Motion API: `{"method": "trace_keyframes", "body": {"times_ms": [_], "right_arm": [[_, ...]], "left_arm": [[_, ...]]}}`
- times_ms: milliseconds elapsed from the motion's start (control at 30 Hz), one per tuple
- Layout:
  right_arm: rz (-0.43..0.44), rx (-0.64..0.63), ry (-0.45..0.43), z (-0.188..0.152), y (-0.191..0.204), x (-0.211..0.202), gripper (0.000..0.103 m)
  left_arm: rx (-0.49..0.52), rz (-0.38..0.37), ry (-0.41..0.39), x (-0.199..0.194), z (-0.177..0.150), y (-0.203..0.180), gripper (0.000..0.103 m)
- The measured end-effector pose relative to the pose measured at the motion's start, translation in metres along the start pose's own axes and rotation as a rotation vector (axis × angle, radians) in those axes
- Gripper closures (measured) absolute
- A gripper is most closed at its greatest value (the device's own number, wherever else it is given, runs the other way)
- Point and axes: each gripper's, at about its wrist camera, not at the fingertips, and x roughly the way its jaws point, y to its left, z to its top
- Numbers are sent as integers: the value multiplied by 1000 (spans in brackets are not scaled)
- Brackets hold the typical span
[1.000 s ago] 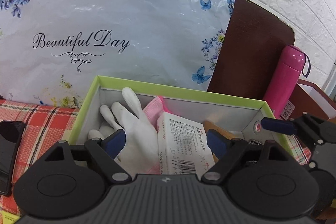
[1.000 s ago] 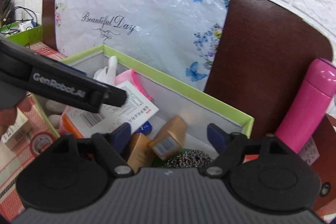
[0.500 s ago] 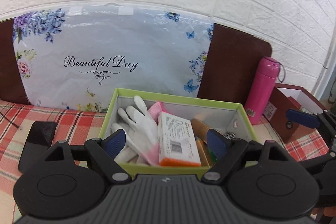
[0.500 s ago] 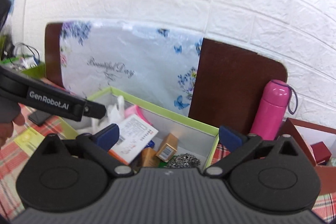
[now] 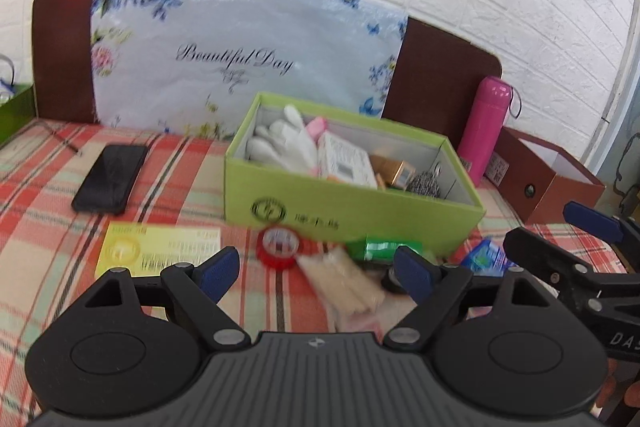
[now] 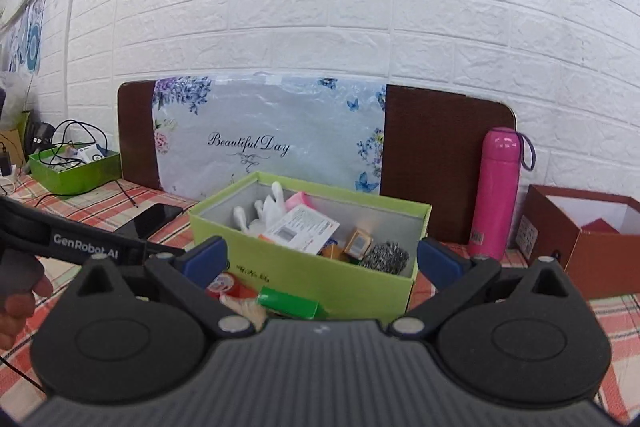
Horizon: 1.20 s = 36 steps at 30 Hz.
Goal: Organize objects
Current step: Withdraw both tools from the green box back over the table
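The floral bag (image 5: 248,55) leaning on the wall at twelve o'clock reads "Beautiful Day" in script. In the right wrist view, the arm of the left claw (image 5: 316,269) carries the white lettering "GenRobot.AI"; in the left wrist view, the body of the right claw (image 6: 320,259) shows only the letters "DAS". The green box (image 5: 340,203) bears a round emblem and characters on its front wall, too blurred to read. The yellow card (image 5: 158,251) at ten o'clock of the left claw has print that is also unreadable.

The green box stands on the checked tabletop (image 5: 40,227), holding white gloves (image 5: 280,139), a white carton with a barcode (image 5: 346,163), a small gold box (image 5: 396,171) and a steel scourer (image 5: 426,183). A red tape roll (image 5: 280,243), a green packet (image 5: 384,249) and a beige bundle (image 5: 344,283) lie just in front of it. A black phone (image 5: 110,179) rests at ten o'clock, and a pink flask (image 5: 486,131) stands at two o'clock beside a brown box (image 5: 552,183).

Both claws stand wide open and empty. A second ago they hung right over the box's contents; now they have drawn back, so the whole box and the loose things before it show, and the right claw's jaws are wider than before.
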Motion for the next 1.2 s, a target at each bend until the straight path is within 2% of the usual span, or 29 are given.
{"method": "trace_keyframes", "body": {"times_ms": [300,533,667,933,1033,1200], "right_arm": [[-15,79,100,-57,15,-10,0],[76,94,168,-78,36,-3,0],[112,55,175,-78,51,3,0],[119,44,197,-80,60,7,0],[119,29,206,-81,63,8,0],[123,21,201,-80,66,10,0]], "left_arm": [[-66,25,98,4,-46,21,16],[-84,118,108,5,-58,49,16],[-58,131,68,7,-44,75,16],[20,23,8,40,17,114,16],[57,-1,33,66,36,118,16],[106,9,72,106,54,121,16]]}}
